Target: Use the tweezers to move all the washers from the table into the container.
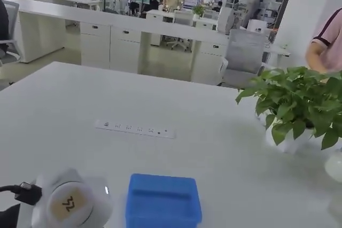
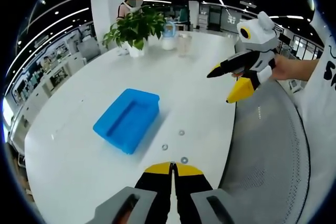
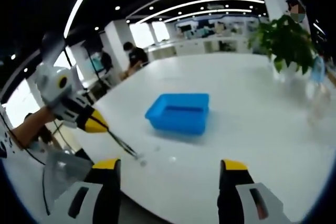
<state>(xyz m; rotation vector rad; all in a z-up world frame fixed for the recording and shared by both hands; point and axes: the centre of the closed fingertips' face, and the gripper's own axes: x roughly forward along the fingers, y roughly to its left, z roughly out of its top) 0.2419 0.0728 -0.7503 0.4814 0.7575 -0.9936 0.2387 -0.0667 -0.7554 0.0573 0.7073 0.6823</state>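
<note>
Left gripper view: the left claw (image 2: 171, 166) is clenched on the tweezers (image 3: 124, 145), close to 3 washers (image 2: 181, 132) lying on the white surface (image 2: 79, 156) just beside the blue container (image 2: 127, 119). Off to the side, the right claw (image 3: 173, 165) hangs released, jaws wide apart, near the surface's edge.

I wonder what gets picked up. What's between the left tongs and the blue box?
Small washers lie on the table between the left tongs, holding tweezers, and the blue box, in the left gripper view.
</note>
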